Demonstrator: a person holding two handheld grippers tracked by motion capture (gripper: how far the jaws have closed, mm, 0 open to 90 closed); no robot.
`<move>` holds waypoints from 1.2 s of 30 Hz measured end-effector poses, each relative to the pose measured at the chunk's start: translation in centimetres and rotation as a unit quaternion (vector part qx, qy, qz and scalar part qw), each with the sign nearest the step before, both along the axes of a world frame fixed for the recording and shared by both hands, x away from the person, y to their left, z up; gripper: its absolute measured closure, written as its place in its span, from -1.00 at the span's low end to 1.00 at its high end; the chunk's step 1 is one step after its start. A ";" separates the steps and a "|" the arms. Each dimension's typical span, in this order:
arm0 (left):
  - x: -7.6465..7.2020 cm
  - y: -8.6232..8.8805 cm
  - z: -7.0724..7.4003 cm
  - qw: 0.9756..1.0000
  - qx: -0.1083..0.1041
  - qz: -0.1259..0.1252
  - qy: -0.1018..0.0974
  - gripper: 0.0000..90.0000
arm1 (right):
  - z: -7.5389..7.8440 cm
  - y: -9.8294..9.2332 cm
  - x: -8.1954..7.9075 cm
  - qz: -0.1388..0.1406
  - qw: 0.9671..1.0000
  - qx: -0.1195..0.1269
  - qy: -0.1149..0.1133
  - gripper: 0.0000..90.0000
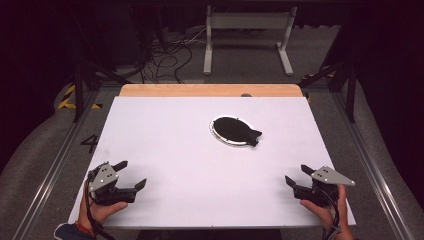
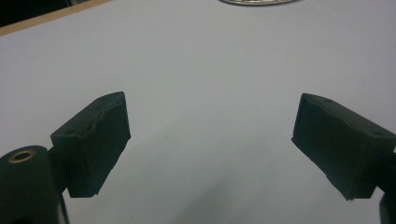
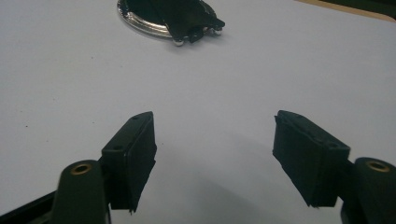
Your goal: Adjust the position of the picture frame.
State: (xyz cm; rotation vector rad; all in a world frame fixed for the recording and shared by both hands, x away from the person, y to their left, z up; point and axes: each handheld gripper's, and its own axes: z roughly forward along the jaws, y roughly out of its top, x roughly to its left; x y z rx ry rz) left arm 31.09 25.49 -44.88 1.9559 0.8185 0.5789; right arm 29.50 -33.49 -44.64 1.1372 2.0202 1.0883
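Note:
A black, flat, fish-shaped object point(image 1: 235, 129) lies on a round silver-rimmed disc point(image 1: 218, 136) on the white table point(image 1: 165, 130), right of centre and toward the far side. In the right gripper view the same object point(image 3: 180, 16) shows at the top, with a black clip end and small metal balls at its near edge. My left gripper point(image 1: 131, 174) hovers near the front left corner, jaws wide apart and empty. My right gripper point(image 1: 298, 175) sits near the front right corner, jaws also apart with nothing between them. Both point toward the table's middle.
A wooden strip point(image 1: 210, 90) borders the table's far edge. Behind it a white metal stand point(image 1: 247, 37) and tangled cables point(image 1: 165, 57) lie on the grey floor. Metal rails point(image 1: 367, 160) run along both sides of the table.

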 end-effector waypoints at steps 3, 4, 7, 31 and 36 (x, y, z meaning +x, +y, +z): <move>0.0 -0.5 -0.3 1.000 0.010 -0.004 0.005 -0.74 | -0.1 -0.1 0.2 0.003 1.000 0.000 0.005 -0.20; -0.1 -0.6 -0.4 1.000 0.015 -0.007 0.005 -0.73 | 0.0 -0.2 0.3 0.002 1.000 0.000 0.007 -0.16; -0.1 -0.8 -0.5 1.000 0.023 -0.013 0.008 -0.72 | 0.1 -0.1 0.5 0.006 1.000 -0.003 0.011 0.01; -1.9 -0.3 -1.0 0.999 0.033 -0.015 0.021 -0.67 | 1.3 3.6 11.9 0.017 0.999 0.012 0.044 1.00; -1.9 -0.3 -1.1 0.999 0.033 -0.017 0.023 -0.66 | 0.9 5.4 12.9 0.020 0.998 -0.009 0.053 1.00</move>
